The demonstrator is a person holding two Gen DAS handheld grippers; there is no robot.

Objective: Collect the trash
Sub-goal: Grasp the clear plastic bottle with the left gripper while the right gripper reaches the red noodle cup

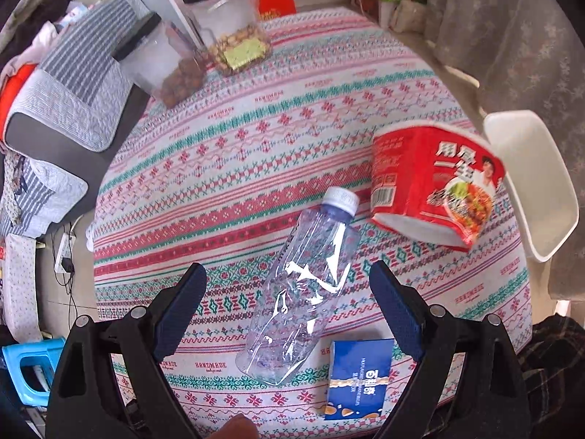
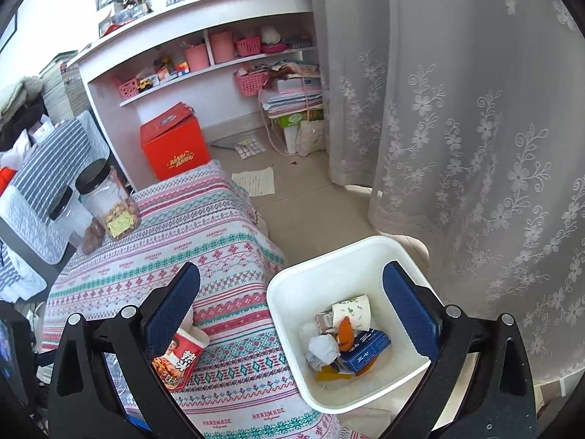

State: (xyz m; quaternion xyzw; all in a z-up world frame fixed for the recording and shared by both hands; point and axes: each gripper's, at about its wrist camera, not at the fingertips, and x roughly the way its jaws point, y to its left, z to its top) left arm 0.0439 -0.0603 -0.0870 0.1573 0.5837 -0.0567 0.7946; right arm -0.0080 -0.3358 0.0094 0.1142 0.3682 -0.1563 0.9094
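An empty clear plastic bottle (image 1: 303, 292) with a white cap lies on the patterned tablecloth (image 1: 256, 153). My left gripper (image 1: 289, 311) hangs open above it, one finger on each side, pads apart from it. A red instant-noodle cup (image 1: 435, 183) lies on its side to the right, and a blue box (image 1: 360, 378) lies near the bottle's base. The right gripper (image 2: 292, 303) is open and empty over the white trash bin (image 2: 292, 292), which holds a paper cup, crumpled paper, a blue carton and orange peel. The noodle cup (image 2: 181, 356) shows beside the right gripper's left finger.
Two clear jars (image 1: 226, 25) with black lids stand at the table's far edge. A grey striped sofa cushion (image 1: 80, 73) sits left of the table, a blue stool (image 1: 29, 369) on the floor. Lace curtain (image 2: 475, 128), red box (image 2: 172, 146) and shelves lie beyond the bin.
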